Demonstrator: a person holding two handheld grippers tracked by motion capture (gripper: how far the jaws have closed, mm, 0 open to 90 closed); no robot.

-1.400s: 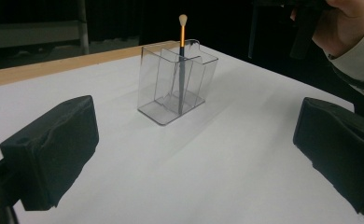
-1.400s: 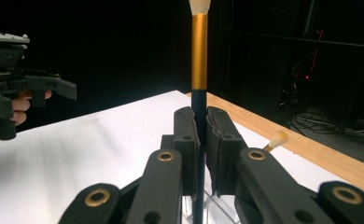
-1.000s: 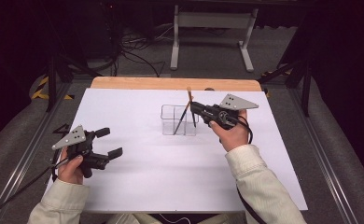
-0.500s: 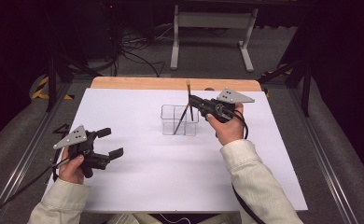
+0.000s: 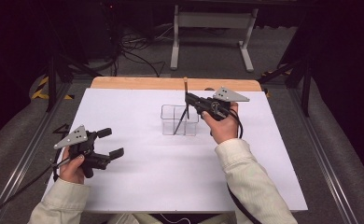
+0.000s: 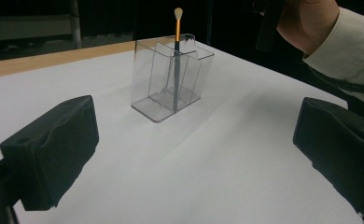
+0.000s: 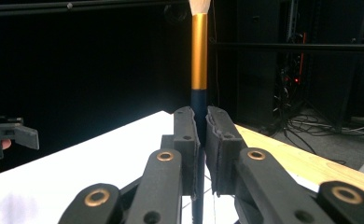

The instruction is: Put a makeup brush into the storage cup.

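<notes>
A makeup brush with a dark handle, gold ferrule and pale bristle tip stands nearly upright in a clear plastic organizer at the table's middle back. My right gripper is shut on the brush's handle just above the organizer's rim, with the pads pressed on either side of it. The brush's lower end rests inside the organizer. My left gripper is held at the front left of the table, open with nothing between its pads.
A white sheet covers the table, with a wooden strip bare along the far edge. Behind the table stand a metal frame and floor cables. The right sleeve reaches over the right half.
My right gripper has shifted a little to the left with the brush, bringing it more upright over the organizer. The left gripper has stayed where it was.
</notes>
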